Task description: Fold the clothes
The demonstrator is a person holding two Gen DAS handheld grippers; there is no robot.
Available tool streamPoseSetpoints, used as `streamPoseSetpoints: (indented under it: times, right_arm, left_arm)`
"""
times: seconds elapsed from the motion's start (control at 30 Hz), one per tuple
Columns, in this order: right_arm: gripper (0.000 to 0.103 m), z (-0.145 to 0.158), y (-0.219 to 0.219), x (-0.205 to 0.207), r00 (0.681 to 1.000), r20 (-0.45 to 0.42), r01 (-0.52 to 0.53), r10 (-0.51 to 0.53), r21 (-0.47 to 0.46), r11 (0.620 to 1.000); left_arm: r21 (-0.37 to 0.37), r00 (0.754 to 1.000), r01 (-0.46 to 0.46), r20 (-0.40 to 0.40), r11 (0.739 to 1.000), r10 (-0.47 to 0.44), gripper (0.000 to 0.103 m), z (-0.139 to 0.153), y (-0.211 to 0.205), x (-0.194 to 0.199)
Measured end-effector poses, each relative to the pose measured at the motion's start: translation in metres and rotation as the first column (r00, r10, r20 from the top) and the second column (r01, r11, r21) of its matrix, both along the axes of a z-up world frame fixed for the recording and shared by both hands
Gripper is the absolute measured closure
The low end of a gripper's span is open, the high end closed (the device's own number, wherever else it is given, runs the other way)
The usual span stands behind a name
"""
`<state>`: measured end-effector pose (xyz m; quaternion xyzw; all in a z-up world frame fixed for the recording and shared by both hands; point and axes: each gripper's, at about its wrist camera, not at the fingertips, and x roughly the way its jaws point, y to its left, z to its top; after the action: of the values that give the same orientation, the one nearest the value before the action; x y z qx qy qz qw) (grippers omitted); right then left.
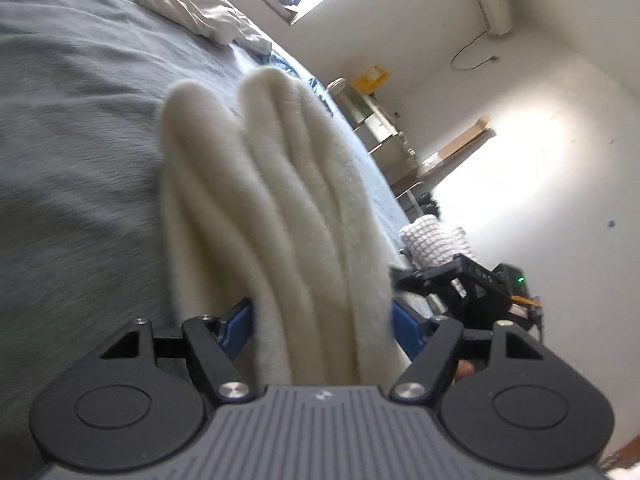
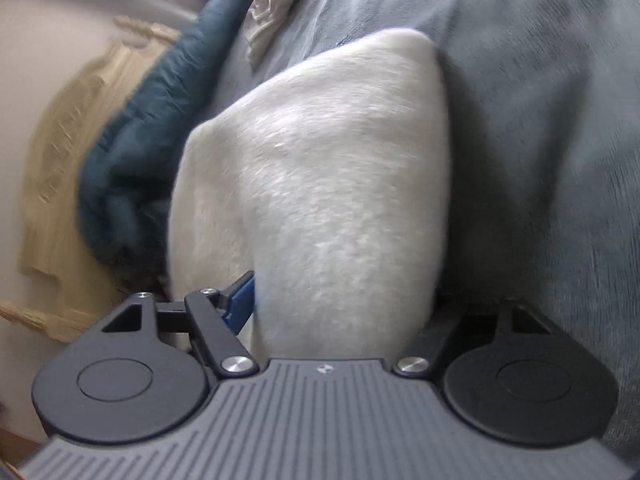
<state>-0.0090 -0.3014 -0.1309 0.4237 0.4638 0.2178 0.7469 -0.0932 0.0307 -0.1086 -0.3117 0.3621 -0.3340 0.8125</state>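
Bunching in thick folds, the cream fleece garment (image 1: 280,208) sits above the grey bed (image 1: 80,160), clamped between the left gripper (image 1: 322,316) and also the right gripper (image 2: 344,300). At 11 o'clock lies a beige garment (image 1: 192,4). With such bulk between the blue pads, a layer could slip out and spoil the fold.

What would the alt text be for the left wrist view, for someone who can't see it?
The left gripper holds a bunched, fluffy cream garment between its blue pads, the folds trailing out over a grey bedspread. A crumpled beige garment lies farther up the bed, and a shelf unit stands against the bright white wall.
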Motion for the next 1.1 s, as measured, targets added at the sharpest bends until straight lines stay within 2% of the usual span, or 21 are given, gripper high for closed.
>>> streamPoseSetpoints:
  times: [0.07,0.2,0.27,0.33,0.4,0.5,0.53,0.6,0.63,0.67,0.73,0.8,0.83,0.87,0.93,1.0,1.1]
  right_arm:
    - [0.030,0.009,-0.010,-0.013,0.999,0.028,0.041,-0.040,-0.012,0.999]
    - [0.029,0.053,-0.017,-0.054,0.979,0.178,0.120,-0.094,-0.138,0.983]
    - [0.029,0.075,-0.001,-0.079,0.956,0.288,0.119,-0.051,-0.222,0.968]
    - [0.029,0.090,0.022,-0.102,0.923,0.385,0.109,0.027,-0.326,0.939]
    - [0.029,0.099,0.046,-0.127,0.871,0.474,0.113,0.133,-0.455,0.883]
    - [0.030,0.100,0.085,-0.164,0.750,0.566,0.142,0.342,-0.642,0.753]
    - [0.030,0.097,0.101,-0.170,0.705,0.569,0.151,0.422,-0.702,0.696]
    - [0.030,0.086,0.131,-0.179,0.643,0.517,0.182,0.565,-0.820,0.543]
    - [0.030,0.078,0.143,-0.179,0.628,0.485,0.196,0.608,-0.856,0.479]
    - [0.029,0.070,0.155,-0.178,0.615,0.449,0.212,0.648,-0.886,0.413]
    - [0.030,0.057,0.173,-0.169,0.623,0.385,0.225,0.682,-0.922,0.315]
    - [0.033,0.042,0.181,-0.158,0.666,0.308,0.232,0.680,-0.951,0.203]
    - [0.040,0.035,0.185,-0.152,0.687,0.270,0.234,0.674,-0.961,0.146]
    - [0.045,0.034,0.182,-0.149,0.696,0.271,0.242,0.665,-0.960,0.137]
    - [0.054,0.044,0.173,-0.146,0.718,0.318,0.238,0.619,-0.948,0.210]
    - [0.057,0.056,0.164,-0.141,0.743,0.363,0.237,0.563,-0.928,0.286]
    - [0.057,0.051,0.165,-0.134,0.753,0.377,0.250,0.539,-0.922,0.297]
  left_arm:
    - [-0.015,1.000,-0.029,0.001,0.999,0.029,0.031,-0.003,0.022,-0.010]
    - [-0.025,0.997,-0.069,0.018,0.997,0.069,0.031,-0.009,0.052,-0.025]
    - [-0.028,0.997,-0.070,0.030,0.997,0.071,0.031,-0.013,0.057,-0.029]
    - [0.008,0.996,-0.072,0.044,0.997,0.071,0.032,-0.011,0.048,-0.026]
    - [0.096,0.996,-0.074,0.052,0.993,0.070,0.037,-0.014,0.036,-0.021]
    - [0.225,0.995,-0.088,0.062,0.970,0.076,0.045,-0.019,0.022,-0.019]
    - [0.231,0.995,-0.093,0.067,0.968,0.080,0.045,-0.017,0.022,-0.023]
    - [0.242,0.993,-0.103,0.078,0.965,0.086,0.045,-0.014,0.024,-0.031]
    - [0.244,0.993,-0.105,0.076,0.964,0.089,0.045,-0.013,0.024,-0.031]
    - [0.243,0.993,-0.107,0.074,0.964,0.092,0.045,-0.014,0.024,-0.031]
    - [0.240,0.993,-0.112,0.071,0.964,0.098,0.045,-0.013,0.024,-0.033]
    - [0.246,0.992,-0.113,0.075,0.963,0.097,0.045,-0.011,0.024,-0.035]
    - [0.250,0.992,-0.114,0.080,0.962,0.097,0.045,-0.010,0.024,-0.035]
    - [0.250,0.991,-0.117,0.092,0.961,0.097,0.045,-0.008,0.025,-0.037]
    - [0.245,0.987,-0.130,0.127,0.961,0.101,0.045,-0.005,0.029,-0.042]
    - [0.229,0.982,-0.146,0.153,0.962,0.113,0.045,-0.001,0.031,-0.043]
    - [0.187,0.973,-0.172,0.186,0.967,0.138,0.045,0.006,0.034,-0.042]
